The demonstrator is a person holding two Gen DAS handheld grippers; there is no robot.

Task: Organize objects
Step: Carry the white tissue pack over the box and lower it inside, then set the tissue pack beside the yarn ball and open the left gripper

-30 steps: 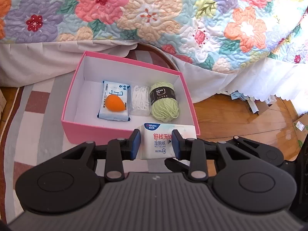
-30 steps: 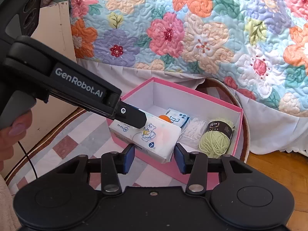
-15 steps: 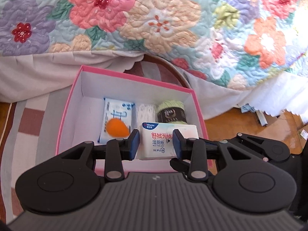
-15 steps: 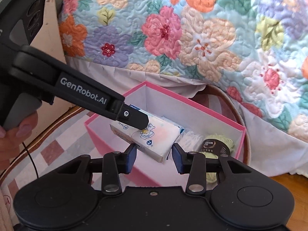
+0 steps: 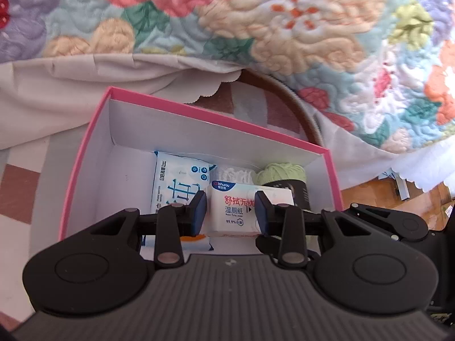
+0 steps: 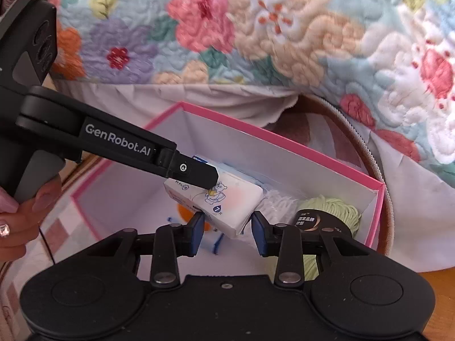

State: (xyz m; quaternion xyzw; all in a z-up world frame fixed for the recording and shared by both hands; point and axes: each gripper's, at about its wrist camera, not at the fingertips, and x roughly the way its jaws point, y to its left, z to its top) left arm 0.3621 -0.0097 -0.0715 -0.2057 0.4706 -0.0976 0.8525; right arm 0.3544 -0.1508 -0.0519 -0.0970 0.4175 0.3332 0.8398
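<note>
A white wet-wipe pack (image 5: 233, 210) with red lettering hangs just above the inside of the pink box (image 5: 85, 147), with my left gripper (image 5: 230, 213) shut on it. In the right wrist view the left gripper's finger (image 6: 196, 169) lies across the same pack (image 6: 227, 199). My right gripper (image 6: 227, 227) is closing, its pads on either side of the pack's near end, a thin gap still showing. The box (image 6: 284, 139) holds a blue-and-white pack (image 5: 176, 176), a white bundle (image 5: 233, 172), green yarn (image 6: 338, 207) and an orange piece (image 6: 184, 213).
A floral quilt (image 5: 284, 28) and its pale bed skirt (image 5: 57, 99) hang right behind the box. The box stands on a checked rug (image 5: 22, 193), with wooden floor (image 5: 369, 193) to the right. A person's hand (image 6: 22, 213) grips the left gripper's handle.
Both grippers have come forward and down, carrying the pack from in front of the box to over its inside. The right gripper's jaws have narrowed around the pack's end.
</note>
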